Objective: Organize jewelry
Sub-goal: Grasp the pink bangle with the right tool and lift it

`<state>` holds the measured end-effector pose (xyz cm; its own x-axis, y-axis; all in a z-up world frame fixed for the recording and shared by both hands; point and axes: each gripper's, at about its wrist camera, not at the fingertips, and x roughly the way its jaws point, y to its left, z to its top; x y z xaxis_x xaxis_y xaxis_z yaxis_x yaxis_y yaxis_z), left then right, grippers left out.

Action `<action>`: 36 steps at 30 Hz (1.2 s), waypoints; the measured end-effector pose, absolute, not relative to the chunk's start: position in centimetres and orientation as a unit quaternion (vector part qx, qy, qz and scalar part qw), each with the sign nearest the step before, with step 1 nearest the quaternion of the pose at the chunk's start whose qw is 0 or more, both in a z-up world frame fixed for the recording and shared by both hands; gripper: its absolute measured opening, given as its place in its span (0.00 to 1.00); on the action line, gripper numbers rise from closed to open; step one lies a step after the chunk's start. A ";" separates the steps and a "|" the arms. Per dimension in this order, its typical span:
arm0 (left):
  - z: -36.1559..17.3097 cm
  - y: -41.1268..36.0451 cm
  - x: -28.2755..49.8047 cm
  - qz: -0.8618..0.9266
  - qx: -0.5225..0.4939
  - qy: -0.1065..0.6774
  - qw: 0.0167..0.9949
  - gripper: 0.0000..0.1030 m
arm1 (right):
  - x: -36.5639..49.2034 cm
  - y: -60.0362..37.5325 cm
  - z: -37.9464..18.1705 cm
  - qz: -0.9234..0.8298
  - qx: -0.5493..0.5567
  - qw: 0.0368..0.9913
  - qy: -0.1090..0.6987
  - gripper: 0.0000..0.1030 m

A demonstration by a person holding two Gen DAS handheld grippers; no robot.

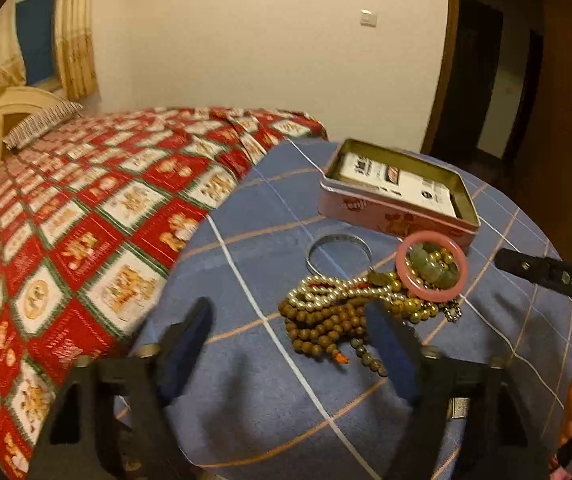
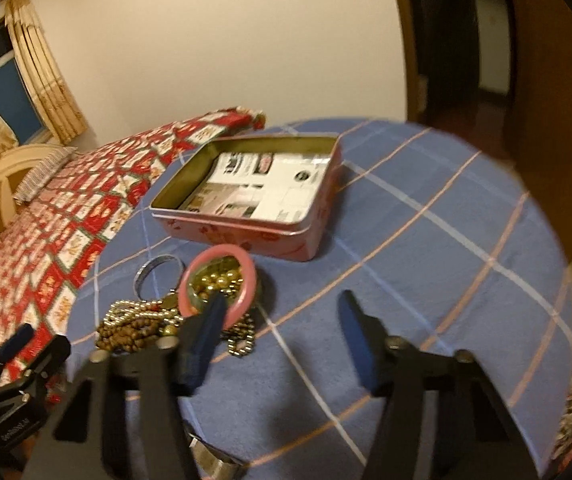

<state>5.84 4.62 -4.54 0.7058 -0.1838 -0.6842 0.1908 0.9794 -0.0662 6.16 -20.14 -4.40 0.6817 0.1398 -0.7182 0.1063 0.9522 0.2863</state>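
With both grippers spread and empty, I should pinch the pink bangle (image 2: 217,285) rim squarely, just before the tin (image 2: 245,204).

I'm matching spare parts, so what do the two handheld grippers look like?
Both the left gripper and right gripper have matte black angular frames with silver bolt heads and flat dark-blue finger pads. White lettering marks the black bodies.

A pink bangle (image 1: 432,266), beaded strands (image 1: 326,320) and silver bangle (image 1: 338,252) lie heaped beside an open pink tin (image 1: 398,200).
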 end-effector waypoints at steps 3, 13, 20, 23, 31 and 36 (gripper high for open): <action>-4.9 4.0 6.1 -0.121 0.009 0.377 0.918 0.63 | 7.5 -20.4 -5.2 0.036 0.172 0.894 0.412 0.36; -3.9 2.4 8.9 -0.129 0.010 0.369 0.920 0.63 | 11.3 -19.9 -7.3 0.062 0.186 0.872 0.449 0.33; -4.2 2.5 9.9 -0.125 0.011 0.377 0.918 0.63 | 12.1 -20.7 -8.4 0.087 0.213 0.856 0.462 0.19; -4.4 2.2 10.2 -0.129 0.009 0.380 0.916 0.63 | 11.0 -21.4 -7.0 0.113 0.228 0.860 0.443 0.20; -4.2 -1.7 10.9 -0.169 0.019 0.388 0.906 0.63 | 9.3 -24.1 -4.6 0.128 0.274 0.862 0.407 0.20; -3.7 -3.9 10.7 -0.194 0.027 0.387 0.901 0.63 | 8.3 -26.0 -4.7 0.115 0.274 0.859 0.418 0.20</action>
